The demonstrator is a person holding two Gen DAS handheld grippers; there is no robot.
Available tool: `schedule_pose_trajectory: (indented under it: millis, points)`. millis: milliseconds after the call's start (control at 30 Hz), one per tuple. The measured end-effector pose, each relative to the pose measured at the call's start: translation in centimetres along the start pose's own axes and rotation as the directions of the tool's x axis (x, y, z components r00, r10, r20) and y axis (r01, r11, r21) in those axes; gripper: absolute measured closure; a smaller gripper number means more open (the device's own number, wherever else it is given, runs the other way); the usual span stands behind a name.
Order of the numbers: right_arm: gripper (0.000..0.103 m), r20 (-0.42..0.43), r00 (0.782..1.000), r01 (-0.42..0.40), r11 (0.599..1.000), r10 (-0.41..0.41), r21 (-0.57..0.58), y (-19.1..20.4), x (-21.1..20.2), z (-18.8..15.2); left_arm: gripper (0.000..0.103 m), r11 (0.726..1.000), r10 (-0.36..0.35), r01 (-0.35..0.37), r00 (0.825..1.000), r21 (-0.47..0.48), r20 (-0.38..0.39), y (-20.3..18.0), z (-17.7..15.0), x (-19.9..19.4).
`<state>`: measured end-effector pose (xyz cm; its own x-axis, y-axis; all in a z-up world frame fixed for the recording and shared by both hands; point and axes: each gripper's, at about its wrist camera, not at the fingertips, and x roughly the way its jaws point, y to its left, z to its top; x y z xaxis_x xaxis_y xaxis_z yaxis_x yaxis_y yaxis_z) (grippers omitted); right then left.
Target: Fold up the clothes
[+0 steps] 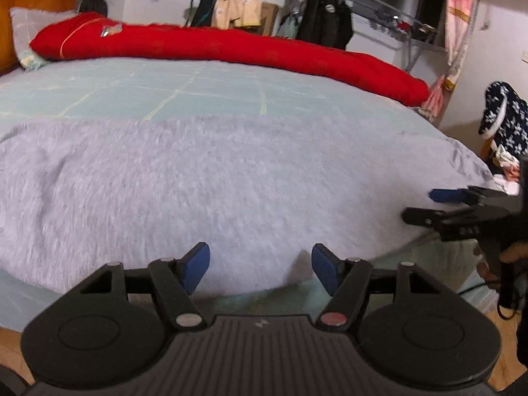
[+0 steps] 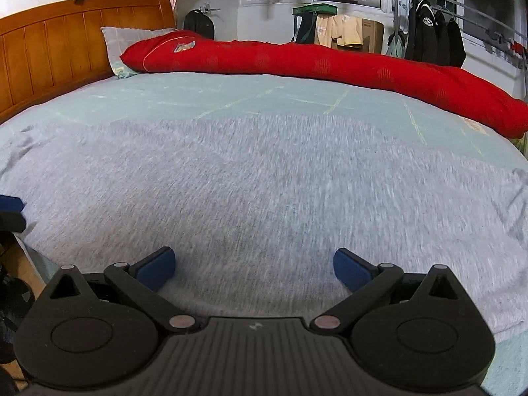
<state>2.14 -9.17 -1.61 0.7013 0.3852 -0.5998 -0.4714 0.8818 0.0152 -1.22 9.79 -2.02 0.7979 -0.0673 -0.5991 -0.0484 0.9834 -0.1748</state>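
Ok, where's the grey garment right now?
The grey garment lies spread flat on the near half of the bed's pale green sheet, in front of the red quilt.

- A long red padded quilt lies rolled along the far side of the bed.
- Under it, a pale green sheet with thin yellow grid lines.
- An orange wooden slatted headboard stands at the left, a grey checked pillow leaning on it.
- Dark jackets hang on a metal rack by the window.
- A navy slipper with white stars sits off the right bed edge.
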Motion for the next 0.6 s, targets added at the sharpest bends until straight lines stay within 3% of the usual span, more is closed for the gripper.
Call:
schedule_pose_trajectory:
  millis: [100,267,500,600]
  points:
    - [0.000,0.007,1.000,0.003,1.000,-0.003,0.000,0.1,0.5,-0.1,0.035,1.000,0.001,-0.002,0.999,0.022,0.038,-0.8,0.3,-0.4]
    - [0.000,0.009,1.000,0.007,1.000,-0.007,0.006,0.1,0.6,-0.2,0.035,0.998,0.005,-0.006,1.000,-0.058,-0.018,0.2,0.0,1.5]
    - [0.000,0.005,1.000,0.002,1.000,-0.002,0.008,-0.1,0.5,-0.1,0.031,0.995,0.002,0.002,0.999,-0.104,0.041,1.2,0.5,0.0]
    - [0.000,0.008,1.000,0.008,1.000,-0.008,0.009,0.0,0.6,-0.2,0.031,0.987,0.009,-0.009,1.000,-0.162,0.001,2.5,0.1,0.7]
